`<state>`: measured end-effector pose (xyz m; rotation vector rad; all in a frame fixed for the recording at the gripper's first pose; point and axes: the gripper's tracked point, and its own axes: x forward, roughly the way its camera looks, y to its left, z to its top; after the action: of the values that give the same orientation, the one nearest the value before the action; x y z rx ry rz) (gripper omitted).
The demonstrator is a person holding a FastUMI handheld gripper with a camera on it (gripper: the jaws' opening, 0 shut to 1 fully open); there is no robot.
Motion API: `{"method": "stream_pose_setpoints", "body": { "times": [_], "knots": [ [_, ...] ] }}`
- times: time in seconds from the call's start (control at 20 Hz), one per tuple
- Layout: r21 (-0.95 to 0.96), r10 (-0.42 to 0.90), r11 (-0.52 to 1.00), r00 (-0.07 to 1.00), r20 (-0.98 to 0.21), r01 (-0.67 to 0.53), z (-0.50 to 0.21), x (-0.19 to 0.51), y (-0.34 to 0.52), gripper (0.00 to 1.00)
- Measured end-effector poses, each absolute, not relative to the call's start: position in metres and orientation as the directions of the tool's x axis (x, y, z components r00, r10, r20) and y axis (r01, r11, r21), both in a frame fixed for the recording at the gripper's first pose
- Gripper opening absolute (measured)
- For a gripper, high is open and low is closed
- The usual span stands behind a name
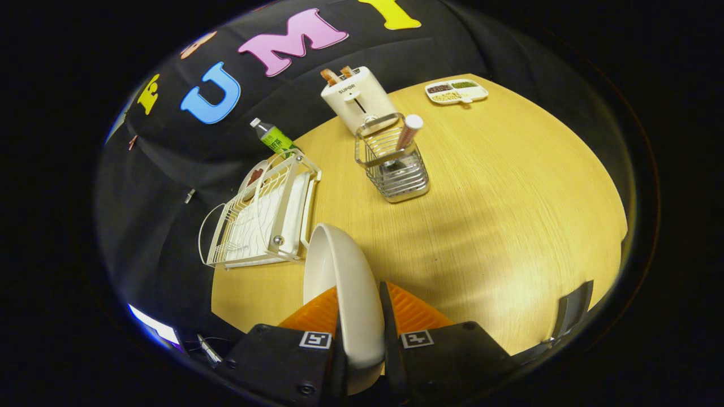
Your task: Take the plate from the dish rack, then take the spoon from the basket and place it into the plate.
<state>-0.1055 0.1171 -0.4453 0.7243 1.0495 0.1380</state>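
Two fingers (360, 316) clamped on the white plate (345, 282) (held on edge), above the table (509, 226), dish rack (263, 215) just beyond

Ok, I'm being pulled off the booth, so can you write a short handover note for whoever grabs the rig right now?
Tool: shut on the plate, gripped by its rim and held on edge between the fingers, above the table.
Dish rack: ahead of the fingers, off to one side, by the bottle.
Spoon: upright in the wire basket, beyond the plate, in front of the toaster.
Done: plate is out of the rack.
Left: set the plate flat on the table, release, pick the spoon out of the basket and lay it in the plate.
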Motion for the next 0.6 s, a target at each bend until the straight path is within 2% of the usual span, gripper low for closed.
{"method": "stream_pose_setpoints", "body": {
  "times": [0.2, 0.35, 0.6],
  "knots": [
    [0.644, 0.467, 0.718, 0.503, -0.727, 0.265, -0.456, -0.107, 0.122, 0.3],
    [0.608, 0.431, 0.738, 0.489, -0.758, 0.293, -0.468, -0.109, 0.115, 0.33],
    [0.54, 0.363, 0.781, 0.477, -0.801, 0.313, -0.476, -0.113, 0.102, 0.51]
  ]
}}
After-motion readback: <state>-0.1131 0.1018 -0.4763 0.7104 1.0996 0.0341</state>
